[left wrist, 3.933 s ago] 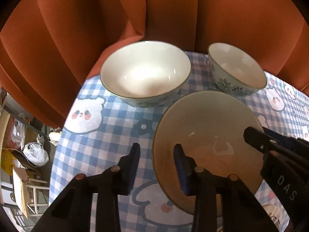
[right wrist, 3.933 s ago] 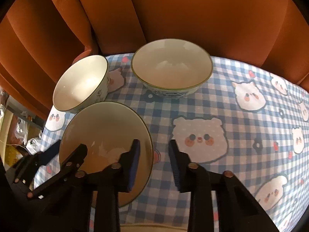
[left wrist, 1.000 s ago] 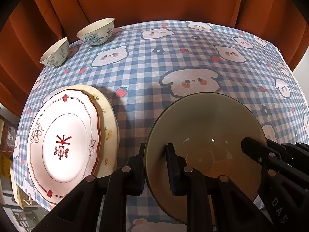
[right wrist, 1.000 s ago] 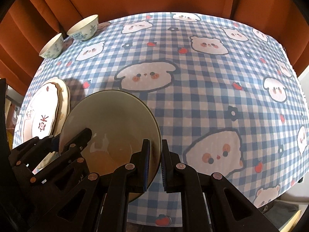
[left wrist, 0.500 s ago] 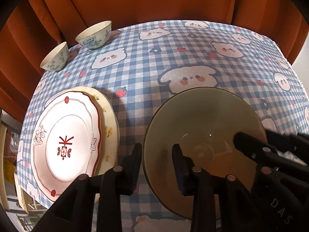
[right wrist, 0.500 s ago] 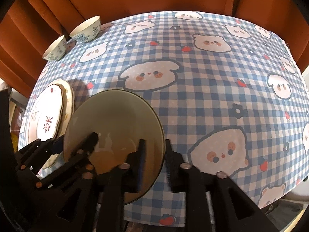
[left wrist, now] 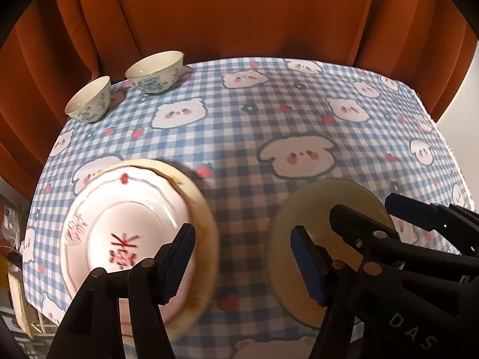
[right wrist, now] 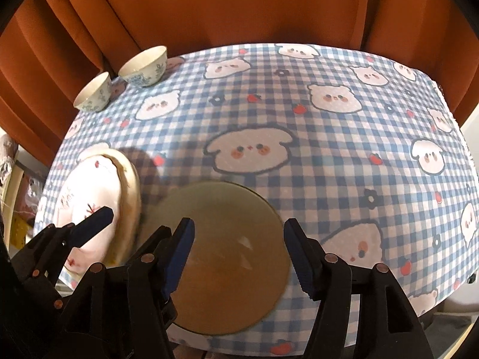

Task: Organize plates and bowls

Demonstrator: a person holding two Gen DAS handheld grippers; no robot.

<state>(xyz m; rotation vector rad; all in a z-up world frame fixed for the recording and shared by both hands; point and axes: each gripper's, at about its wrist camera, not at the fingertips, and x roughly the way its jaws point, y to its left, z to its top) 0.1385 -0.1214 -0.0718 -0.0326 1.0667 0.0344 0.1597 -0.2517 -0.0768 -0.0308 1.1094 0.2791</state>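
Two round glazed bowls (left wrist: pixel 154 71), one smooth olive plate (right wrist: pixel 227 257).

The middle and right side of the desk (right wrist: pixel 344 155) are bare checked cloth, with lots of room to pass. On the near left, a white plate (left wrist: pixel 125 233) sits stacked on a yellow plate (left wrist: pixel 206 227), and they fill that corner. The olive-green bowl (right wrist: pixel 227 272) sits at the near edge just beside them, with only a thin strip of cloth between. Two small bowls, one smaller (left wrist: pixel 88 103) and one bigger (left wrist: pixel 154 71), stand close together at the far left corner. Orange curtains (right wrist: pixel 239 9) hang right behind the desk and close off the back
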